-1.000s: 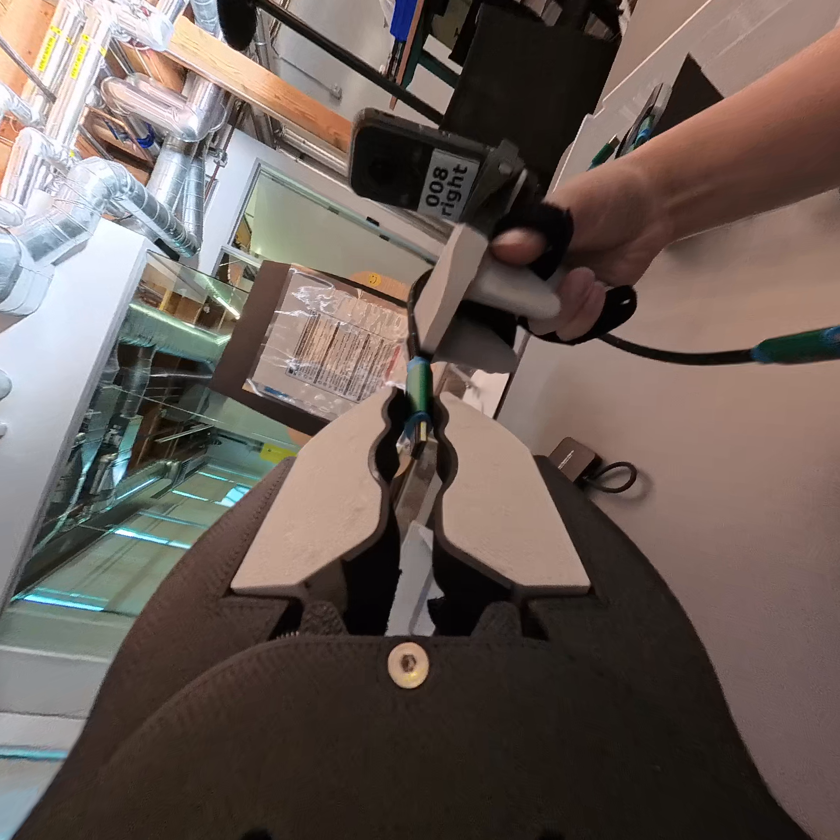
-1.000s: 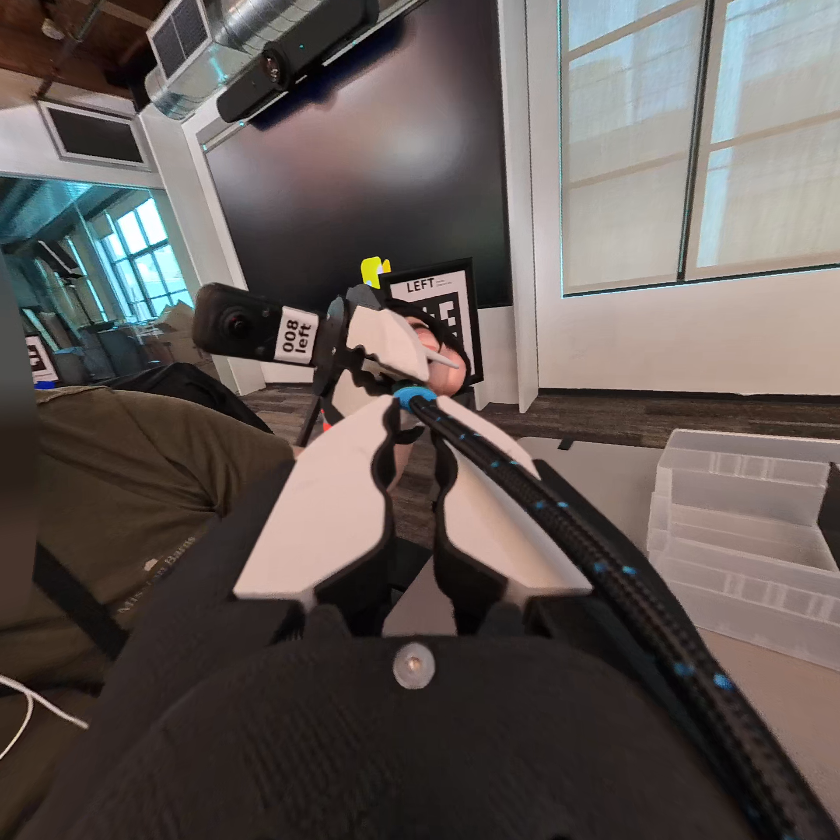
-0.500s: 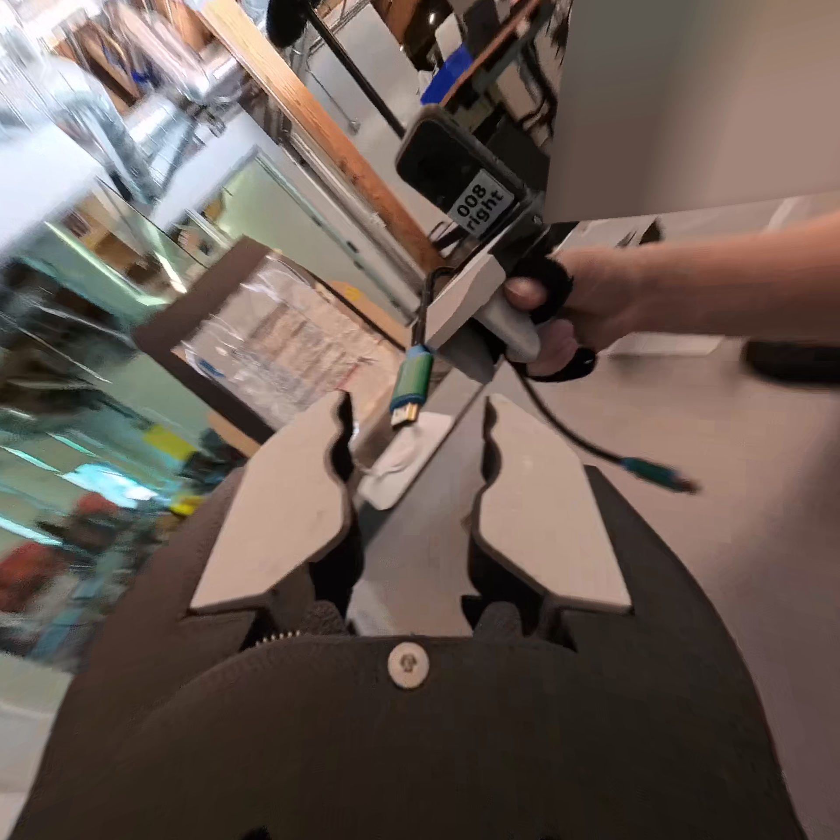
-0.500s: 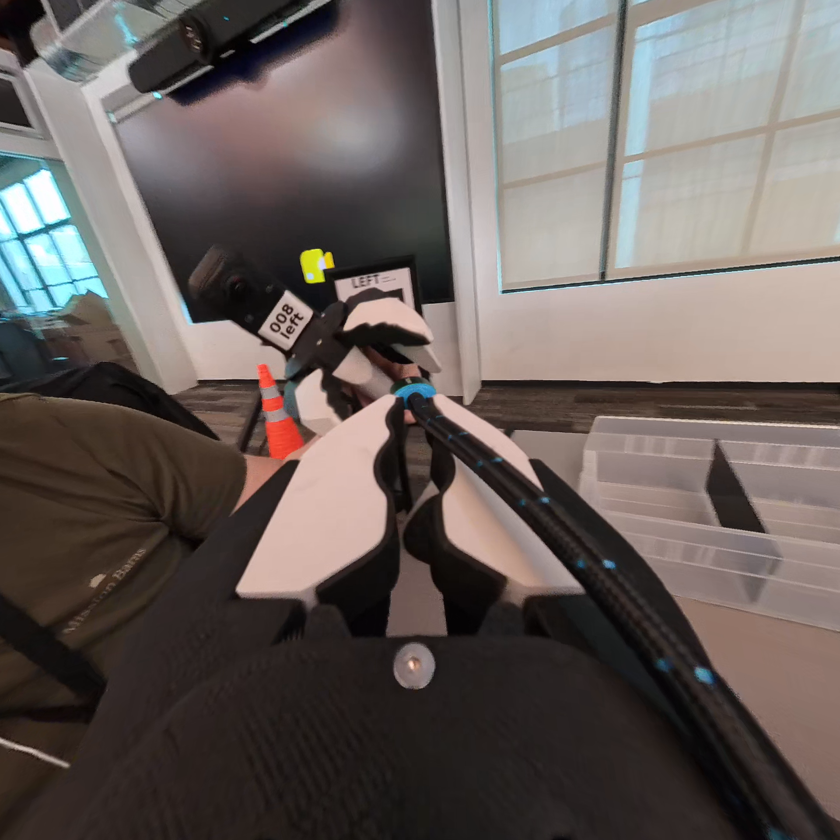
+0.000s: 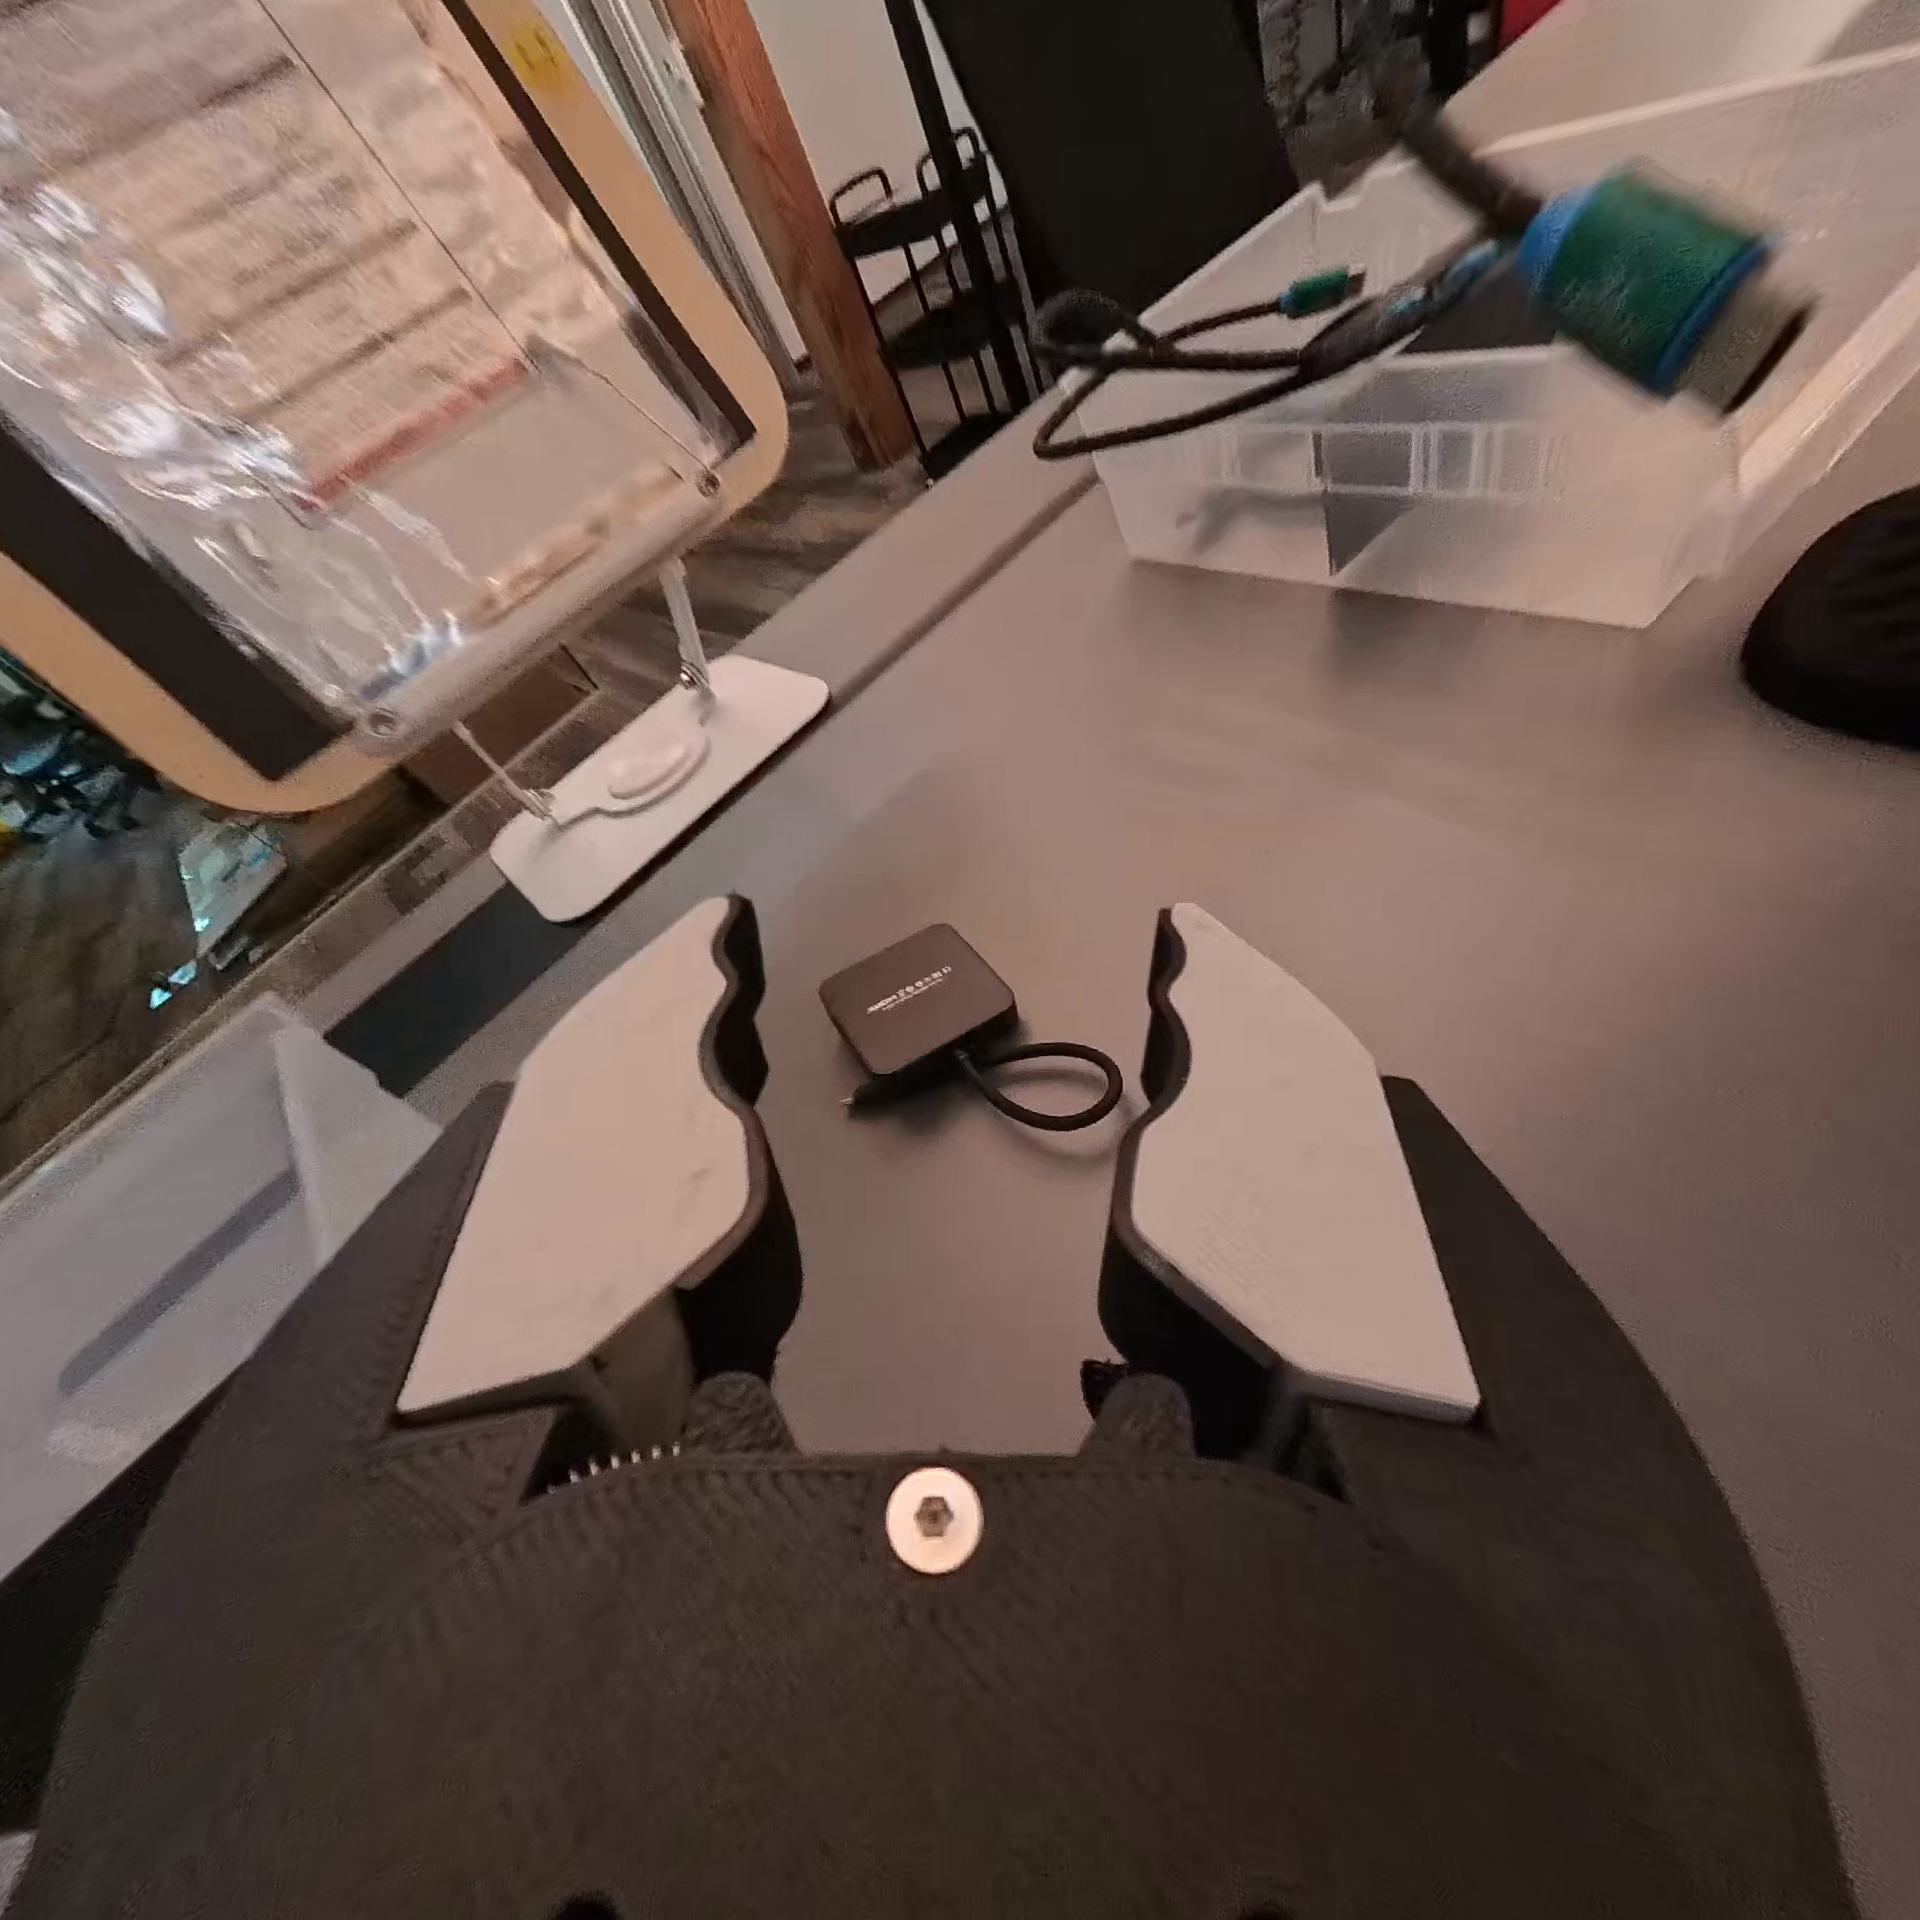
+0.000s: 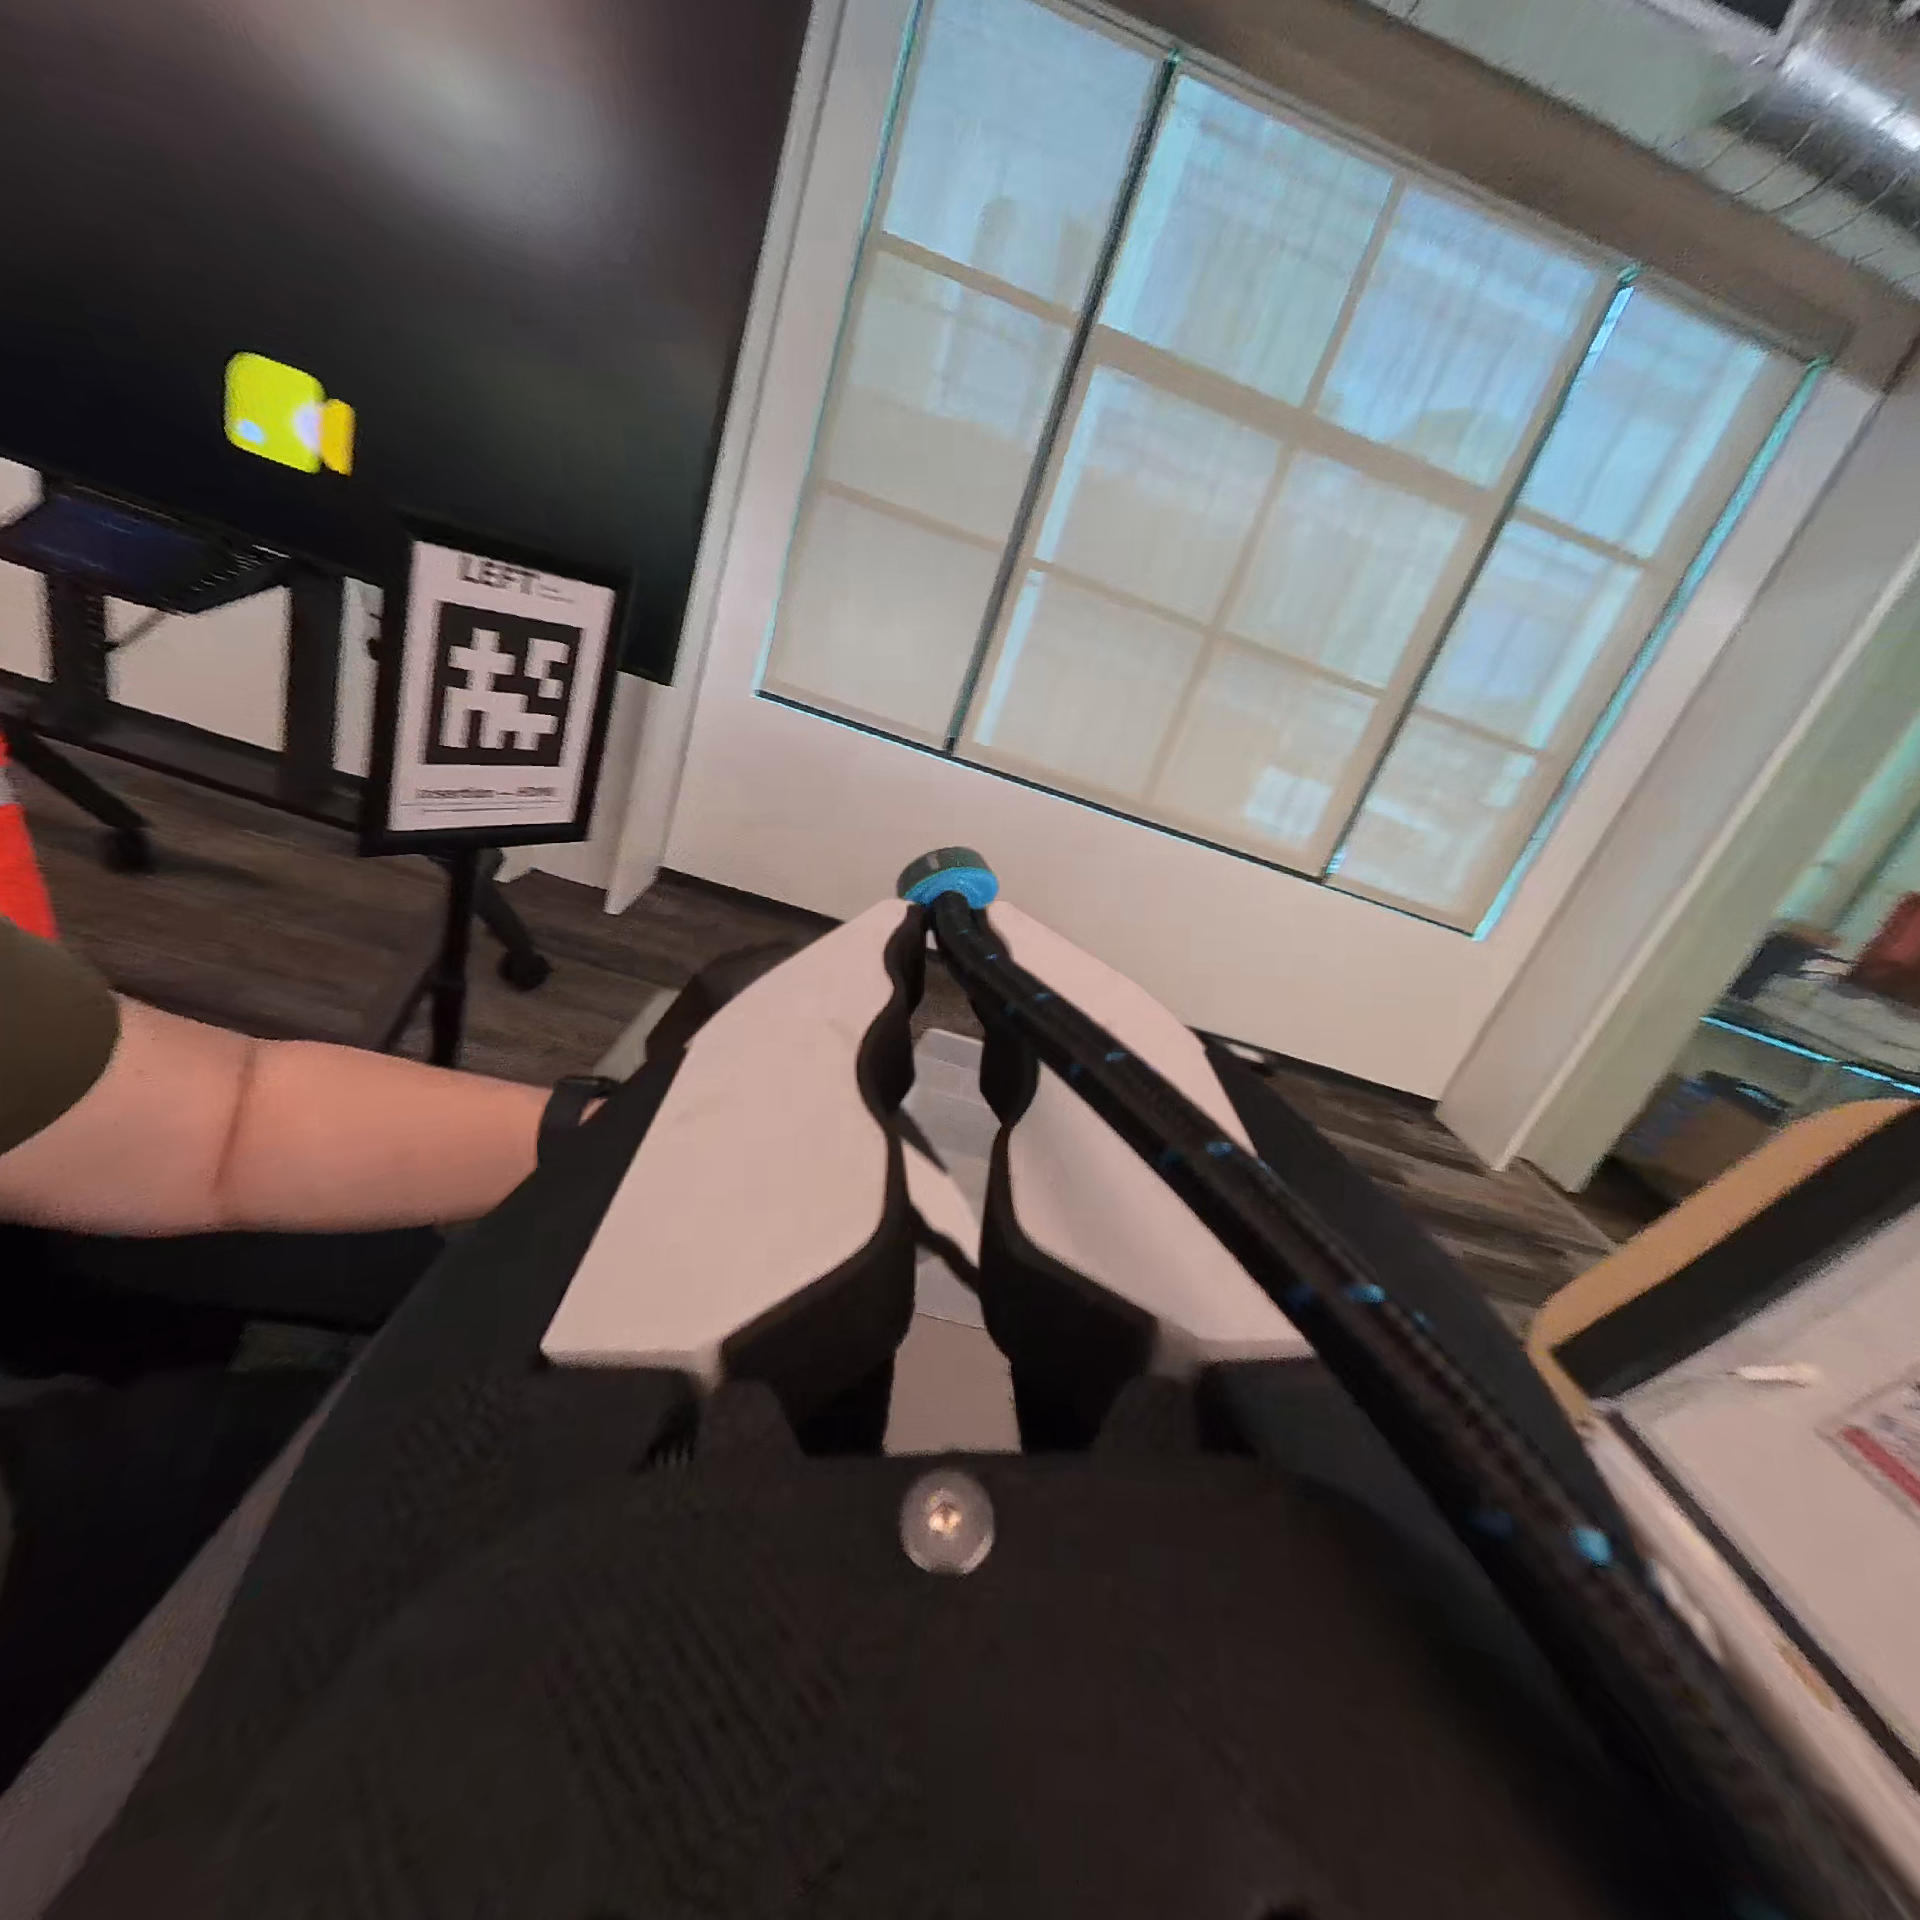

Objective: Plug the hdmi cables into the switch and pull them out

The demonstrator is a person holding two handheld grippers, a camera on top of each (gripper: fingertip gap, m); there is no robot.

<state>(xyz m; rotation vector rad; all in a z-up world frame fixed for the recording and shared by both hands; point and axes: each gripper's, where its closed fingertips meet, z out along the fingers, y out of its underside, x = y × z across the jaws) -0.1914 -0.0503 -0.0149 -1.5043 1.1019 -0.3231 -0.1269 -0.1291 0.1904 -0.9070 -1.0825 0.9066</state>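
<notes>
In the left wrist view my left gripper [image 5: 951,925] is open and empty, above the grey table [image 5: 1507,935]. The small black switch box [image 5: 914,997] with its short looped lead lies on the table, seen between my fingertips. A blurred green and blue HDMI plug [image 5: 1642,281] hangs in the air at the upper right. In the right wrist view my right gripper [image 6: 940,914] is shut on the HDMI cable [image 6: 1195,1143] just behind its green and blue plug [image 6: 945,871], held up in the air. The braided cable trails back over the right finger.
A clear plastic bin [image 5: 1455,468] with more cables [image 5: 1174,353] stands at the back right of the table. A framed stand on a white base [image 5: 665,790] stands at the left edge. Another clear bin [image 5: 177,1226] is near left. A forearm [image 6: 312,1132] shows at left.
My left gripper let go of the plug, opened wide and swung down toward the table with the switch. My right gripper kept the cable and tilted upward, away from the left gripper.
</notes>
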